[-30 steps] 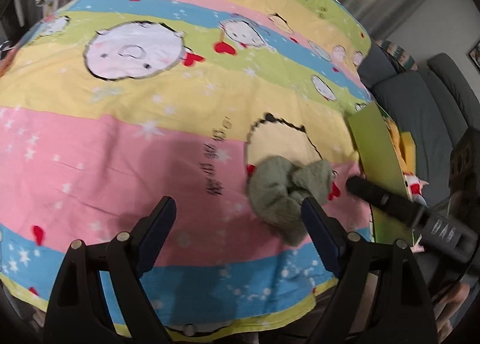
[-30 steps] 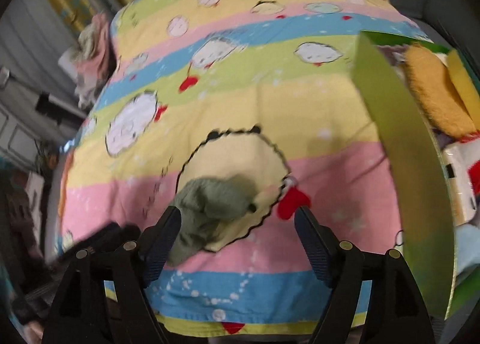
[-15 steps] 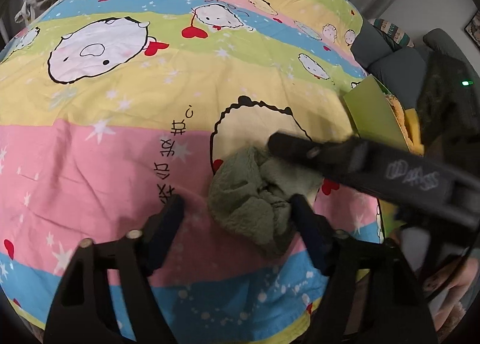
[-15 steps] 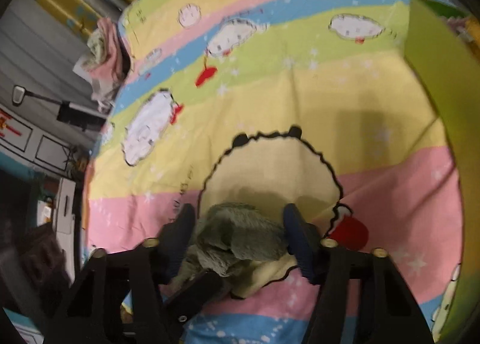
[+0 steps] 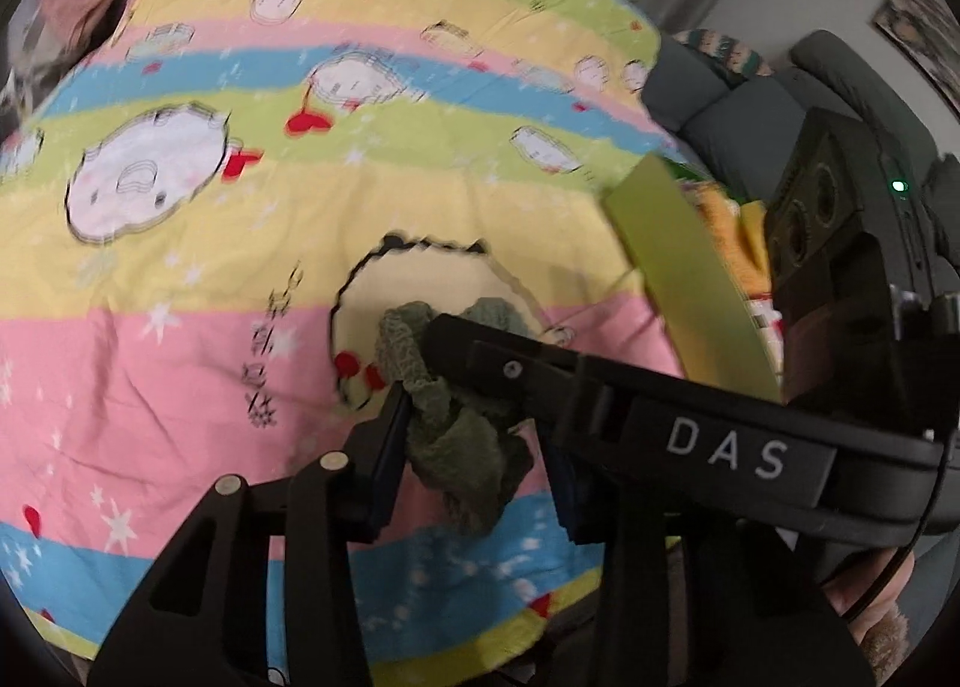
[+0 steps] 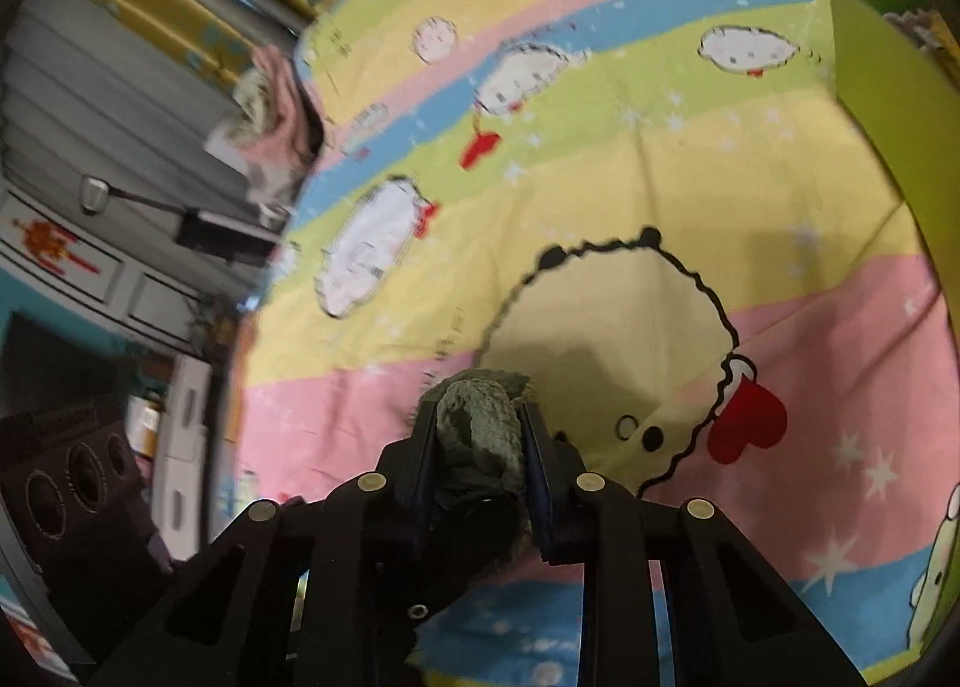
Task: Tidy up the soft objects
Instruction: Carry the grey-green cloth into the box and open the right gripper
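A fuzzy green cloth (image 5: 462, 459) lies bunched on the striped cartoon bedsheet (image 5: 180, 327). My left gripper (image 5: 474, 447) has its jaws closing, with the lower part of the cloth squeezed between the pads. The right gripper (image 5: 438, 333) reaches across from the right onto the cloth's upper part. In the right wrist view the cloth (image 6: 480, 429) is pinched tight between the closing jaws of my right gripper (image 6: 480, 423). Part of the cloth is hidden under the right gripper's finger.
An open green box (image 5: 678, 279) holding an orange plush (image 5: 720, 219) stands at the sheet's right edge; its wall (image 6: 888, 87) shows in the right wrist view. A grey sofa (image 5: 750, 105) lies beyond. Clothes (image 6: 270, 111) are piled at the far left corner.
Both grippers moved in over the green cloth and their jaws narrowed from wide open onto it. The cloth is now bunched up between them.
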Tool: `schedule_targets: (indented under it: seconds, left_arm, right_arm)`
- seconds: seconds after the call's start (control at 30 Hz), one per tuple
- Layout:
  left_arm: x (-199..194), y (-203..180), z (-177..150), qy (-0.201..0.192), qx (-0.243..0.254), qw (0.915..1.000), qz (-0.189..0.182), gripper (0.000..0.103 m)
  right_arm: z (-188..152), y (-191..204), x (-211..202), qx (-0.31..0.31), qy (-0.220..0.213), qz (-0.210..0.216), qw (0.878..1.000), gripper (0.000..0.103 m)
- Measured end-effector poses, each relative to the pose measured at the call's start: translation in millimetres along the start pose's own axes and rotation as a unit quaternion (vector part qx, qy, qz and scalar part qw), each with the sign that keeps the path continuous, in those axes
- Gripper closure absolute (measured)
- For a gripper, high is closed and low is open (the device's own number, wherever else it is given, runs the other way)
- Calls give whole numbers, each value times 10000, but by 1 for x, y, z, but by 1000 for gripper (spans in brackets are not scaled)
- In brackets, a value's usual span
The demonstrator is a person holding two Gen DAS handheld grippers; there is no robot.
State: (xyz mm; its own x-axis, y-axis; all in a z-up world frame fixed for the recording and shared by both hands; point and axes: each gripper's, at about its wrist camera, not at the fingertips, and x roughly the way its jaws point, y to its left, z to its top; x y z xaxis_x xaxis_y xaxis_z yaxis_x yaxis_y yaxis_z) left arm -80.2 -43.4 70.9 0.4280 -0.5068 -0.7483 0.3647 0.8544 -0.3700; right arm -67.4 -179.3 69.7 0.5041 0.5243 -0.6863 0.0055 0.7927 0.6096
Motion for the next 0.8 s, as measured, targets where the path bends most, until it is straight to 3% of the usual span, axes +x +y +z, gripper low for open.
schedule_targets:
  seconds: [0.33,0.53,0.8]
  left_arm:
    - [-48,-68,21,-730,929,9922,-410,64]
    - [-54,-109,32,-872,1423,9831,-747,64]
    - [-35,-167,39,-753,2058,9669,-1304,64]
  right_arm:
    - [6,17,-95,-128,-1246,73,9921,74]
    - [5,6,-146,-30,-1865,-43,9824,74]
    - [0,-31,-201,308,-2517,-543,9658,74]
